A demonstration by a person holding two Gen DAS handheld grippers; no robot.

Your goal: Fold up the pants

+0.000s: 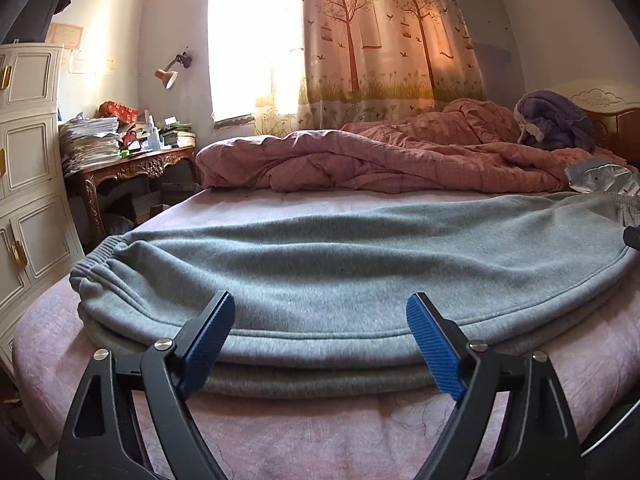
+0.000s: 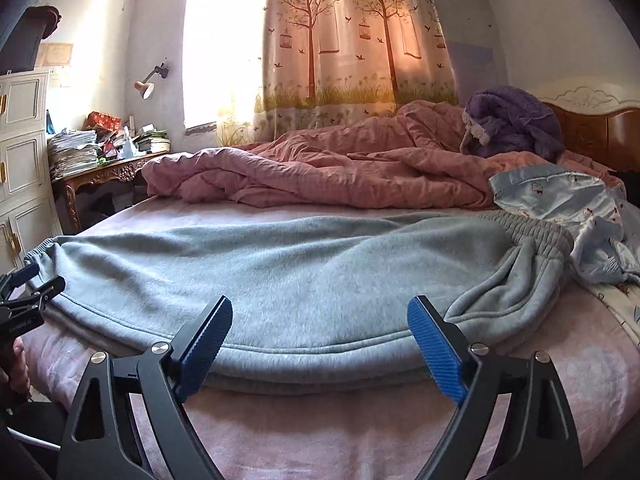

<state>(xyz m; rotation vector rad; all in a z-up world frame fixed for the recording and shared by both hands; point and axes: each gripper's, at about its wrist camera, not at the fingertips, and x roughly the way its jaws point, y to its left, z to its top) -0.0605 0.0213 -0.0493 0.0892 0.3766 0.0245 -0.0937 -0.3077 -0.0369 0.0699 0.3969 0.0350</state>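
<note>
The grey pants (image 1: 340, 264) are lying lengthwise across the near part of the bed (image 1: 320, 432), folded so that one leg is resting on top of the other, with the stacked long edges facing the cameras. In the left wrist view the ribbed cuffs are sitting at the left end of the garment, and in the right wrist view the gathered elastic waistband (image 2: 532, 228) is bunching up at the right end. The left gripper (image 1: 320, 340) is hovering at the near edge of the pants toward the cuff end, its blue-padded fingers (image 1: 210, 340) standing wide apart and released, with the folded edge lying in the gap between them but not pressed by either pad. The right gripper (image 2: 320, 342) is doing the same nearer the waistband, its fingers (image 2: 436, 350) spread and gripping nothing, the cloth edge showing between them. Beyond the pants a rumpled pink quilt (image 1: 380, 160) is lying across the bed, with a purple fluffy bundle (image 2: 516, 124) near the headboard and a light blue satin garment (image 2: 568, 208) just beside the waistband. A tree-patterned curtain (image 1: 384, 40) is hanging behind, and a cluttered wooden bench (image 1: 132, 164) is standing at the left wall.
</note>
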